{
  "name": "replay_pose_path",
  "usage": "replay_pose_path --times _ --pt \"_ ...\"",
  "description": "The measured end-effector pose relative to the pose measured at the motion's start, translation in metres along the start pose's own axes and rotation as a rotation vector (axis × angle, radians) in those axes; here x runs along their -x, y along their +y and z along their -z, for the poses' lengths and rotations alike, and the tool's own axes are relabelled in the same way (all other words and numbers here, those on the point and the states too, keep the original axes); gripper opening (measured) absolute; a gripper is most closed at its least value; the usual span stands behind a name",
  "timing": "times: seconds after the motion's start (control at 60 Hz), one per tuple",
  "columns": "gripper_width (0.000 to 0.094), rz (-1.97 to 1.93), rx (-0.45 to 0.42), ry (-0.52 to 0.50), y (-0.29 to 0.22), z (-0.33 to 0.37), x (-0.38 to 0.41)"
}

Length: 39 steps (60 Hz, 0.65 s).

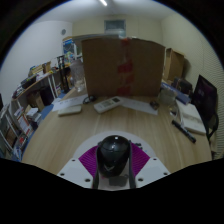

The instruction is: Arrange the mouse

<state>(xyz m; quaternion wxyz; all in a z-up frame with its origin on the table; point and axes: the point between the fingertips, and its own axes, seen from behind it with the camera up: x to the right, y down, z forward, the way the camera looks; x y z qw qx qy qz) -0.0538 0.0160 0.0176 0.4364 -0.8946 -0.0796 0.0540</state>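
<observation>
A black computer mouse (114, 153) sits between my two fingers, held above the round wooden table (90, 130). My gripper (114, 160) is shut on the mouse, with the purple pads (89, 157) pressed against its left and right sides. The white fingers (147, 167) frame it from below. The mouse's underside is hidden.
A tall cardboard box (121, 65) stands at the table's far side. A white keyboard (107, 103) and papers (71, 108) lie before it. A dark bag or chair (205, 98) and black items (188, 122) are at the right; cluttered shelves (30, 100) stand at the left.
</observation>
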Motion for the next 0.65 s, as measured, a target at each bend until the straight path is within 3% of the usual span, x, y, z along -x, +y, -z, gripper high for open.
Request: replay_pose_path --times 0.1,0.183,0.233,0.267,0.333,0.4,0.433,0.483,0.65 --pt "0.042 -0.037 0.057 -0.022 0.031 -0.014 -0.001" --pt "0.0432 -0.051 0.032 -0.032 0.028 -0.014 -0.002" --pt "0.049 -0.044 0.031 -0.032 0.028 -0.014 -0.002" --pt "0.06 -0.029 0.032 -0.033 0.026 -0.015 -0.002" --pt "0.0629 -0.017 0.049 -0.033 0.026 -0.015 0.001" --pt "0.0864 -0.041 0.079 -0.042 0.028 -0.009 0.007" --pt "0.0888 -0.056 0.093 -0.039 0.029 -0.004 0.008" --pt "0.084 -0.073 0.101 -0.033 0.029 0.008 0.01" --pt "0.0842 -0.151 0.087 -0.035 0.022 0.076 0.018"
